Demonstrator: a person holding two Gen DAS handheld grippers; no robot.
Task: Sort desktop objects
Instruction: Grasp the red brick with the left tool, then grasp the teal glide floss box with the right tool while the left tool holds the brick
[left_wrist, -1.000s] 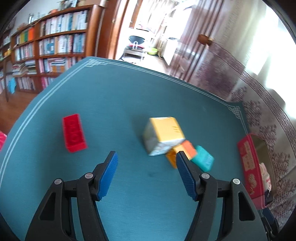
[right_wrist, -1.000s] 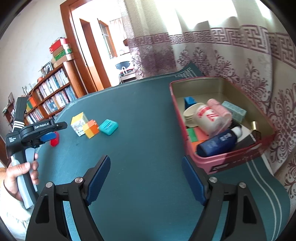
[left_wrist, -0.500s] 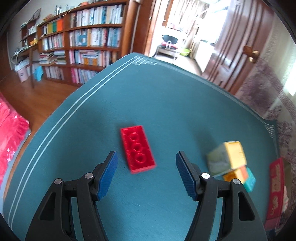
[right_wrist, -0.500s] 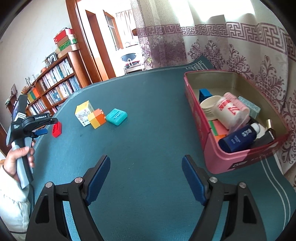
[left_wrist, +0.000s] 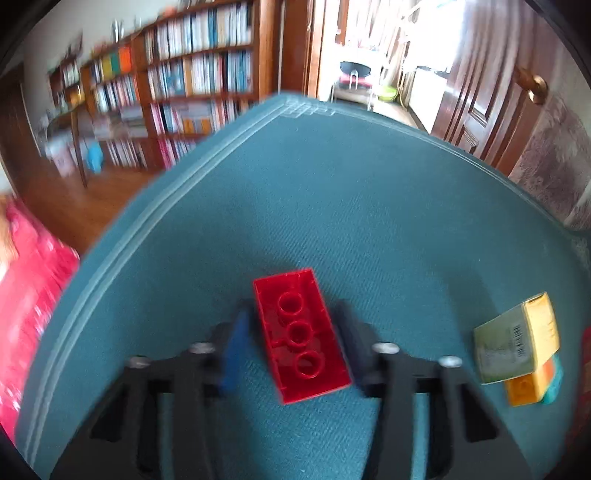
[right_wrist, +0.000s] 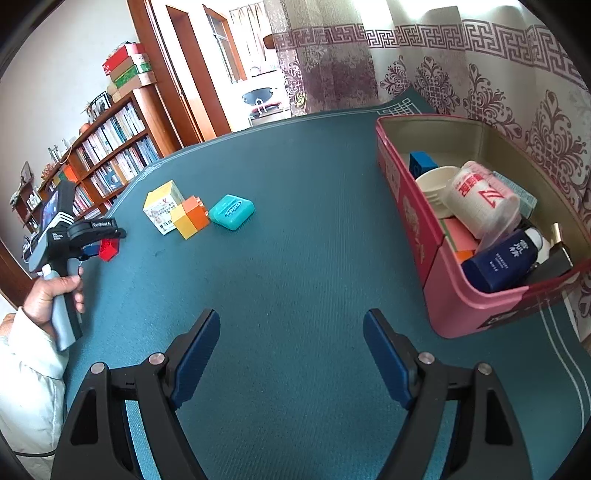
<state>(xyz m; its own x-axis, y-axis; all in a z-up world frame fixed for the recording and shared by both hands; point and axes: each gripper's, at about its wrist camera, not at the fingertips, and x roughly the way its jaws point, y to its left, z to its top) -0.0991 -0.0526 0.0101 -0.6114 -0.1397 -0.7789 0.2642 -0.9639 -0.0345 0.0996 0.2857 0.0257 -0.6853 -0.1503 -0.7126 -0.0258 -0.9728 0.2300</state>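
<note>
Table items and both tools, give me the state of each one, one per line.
Left tool: jaws closing around the red brick, not yet clamped.
Red brick: lying flat on the table, hollow side up.
Right tool: open, empty.
Pink tin: open, partly filled.
Yellow box: on the table, touching the orange-yellow block.
Teal case: closed.

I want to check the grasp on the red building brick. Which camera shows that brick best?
The left wrist view: the red building brick fills the centre, hollow side up, between the closing jaws of the left gripper. The right wrist view shows only a small red corner behind that gripper, far off.
</note>
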